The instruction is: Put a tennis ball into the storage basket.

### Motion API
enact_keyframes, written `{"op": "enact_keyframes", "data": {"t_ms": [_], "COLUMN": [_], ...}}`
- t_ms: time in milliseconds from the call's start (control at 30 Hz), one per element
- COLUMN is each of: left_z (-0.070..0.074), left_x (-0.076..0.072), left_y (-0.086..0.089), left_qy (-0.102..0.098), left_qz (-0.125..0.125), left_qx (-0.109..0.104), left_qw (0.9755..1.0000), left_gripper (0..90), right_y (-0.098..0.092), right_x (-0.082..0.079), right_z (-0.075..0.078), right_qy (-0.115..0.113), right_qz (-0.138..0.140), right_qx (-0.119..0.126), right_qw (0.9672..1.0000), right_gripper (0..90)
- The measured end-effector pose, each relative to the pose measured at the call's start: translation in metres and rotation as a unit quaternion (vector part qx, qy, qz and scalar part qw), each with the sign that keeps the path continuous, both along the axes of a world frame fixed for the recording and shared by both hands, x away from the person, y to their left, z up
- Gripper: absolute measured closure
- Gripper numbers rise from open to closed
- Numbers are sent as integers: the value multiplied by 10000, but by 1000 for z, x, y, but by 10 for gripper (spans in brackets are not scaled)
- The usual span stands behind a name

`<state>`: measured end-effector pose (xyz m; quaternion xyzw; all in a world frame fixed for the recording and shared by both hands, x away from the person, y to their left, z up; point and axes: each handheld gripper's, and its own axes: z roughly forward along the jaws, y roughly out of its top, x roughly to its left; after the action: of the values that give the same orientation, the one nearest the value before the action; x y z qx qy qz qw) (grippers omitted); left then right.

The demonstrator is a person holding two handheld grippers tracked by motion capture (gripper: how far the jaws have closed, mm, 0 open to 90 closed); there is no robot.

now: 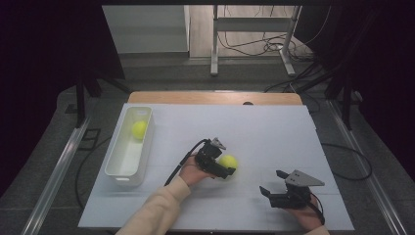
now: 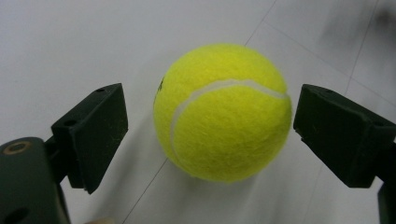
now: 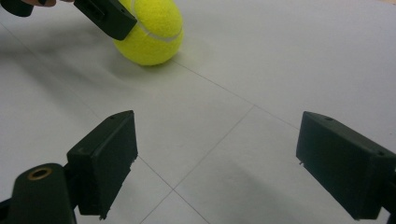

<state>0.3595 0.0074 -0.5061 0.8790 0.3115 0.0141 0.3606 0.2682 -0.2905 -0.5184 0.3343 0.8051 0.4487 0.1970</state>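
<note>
Fuzzy yellow tennis ball (image 2: pixel 223 112) is seen on the white bench (image 1: pixel 274 132), mid-bench, well right of the white oblong plastic bin (image 1: pixel 119 169). It's bracketed by the left tongs (image 1: pixel 226 163), spread wide, w/ a gap each side, so not yet gripped. Right tongs (image 1: pixel 270 182) are held wide too, empty, further right of the bin. A 2nd yellow ball (image 1: pixel 139 129) already lies in the bin; approx. half done, judged from that. Left: grip, carry, drop.

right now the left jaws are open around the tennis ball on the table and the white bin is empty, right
Not quite: the white bin is not empty. The high view shows a second tennis ball lying at its far end. The rest holds: the left gripper has its jaws open around the tennis ball on the table.
</note>
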Motion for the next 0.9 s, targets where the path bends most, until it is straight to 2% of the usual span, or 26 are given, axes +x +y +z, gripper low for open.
{"op": "enact_keyframes", "data": {"t_ms": [67, 300, 400, 433, 500, 567, 667, 900], "left_z": [-1, -4, -6, -7, -7, -6, -5, -2], "left_x": [1, 2, 2, 3, 3, 2, 1, 2], "left_y": [-1, -5, -7, -6, -5, -5, -6, -2], "left_qy": [7, 23, 91, 117, 123, 133, 58, 19], "left_qz": [14, -51, -44, -103, -118, -157, -195, -28], "left_qx": [-41, 16, 38, 29, 19, -37, 44, 43], "left_qw": [10000, 10000, 9999, 9999, 9999, 9998, 9998, 10000], "left_gripper": [113, 136, 140, 175, 188, 253, 259, 263], "right_y": [0, 0, 0, 0, 0, 0, 0, 0], "right_x": [0, 0, 0, 0, 0, 0, 0, 0], "right_z": [0, 0, 0, 0, 1, 0, 0, 0], "right_qy": [-1, 8, -4, -7, -8, -2, -3, 2], "right_qz": [-3, -21, -28, -19, -33, -30, -28, -24], "right_qx": [4, -7, -14, 9, -6, 6, 3, -23], "right_qw": [10000, 10000, 10000, 10000, 10000, 10000, 10000, 10000], "right_gripper": [132, 133, 134, 134, 134, 134, 134, 134]}}
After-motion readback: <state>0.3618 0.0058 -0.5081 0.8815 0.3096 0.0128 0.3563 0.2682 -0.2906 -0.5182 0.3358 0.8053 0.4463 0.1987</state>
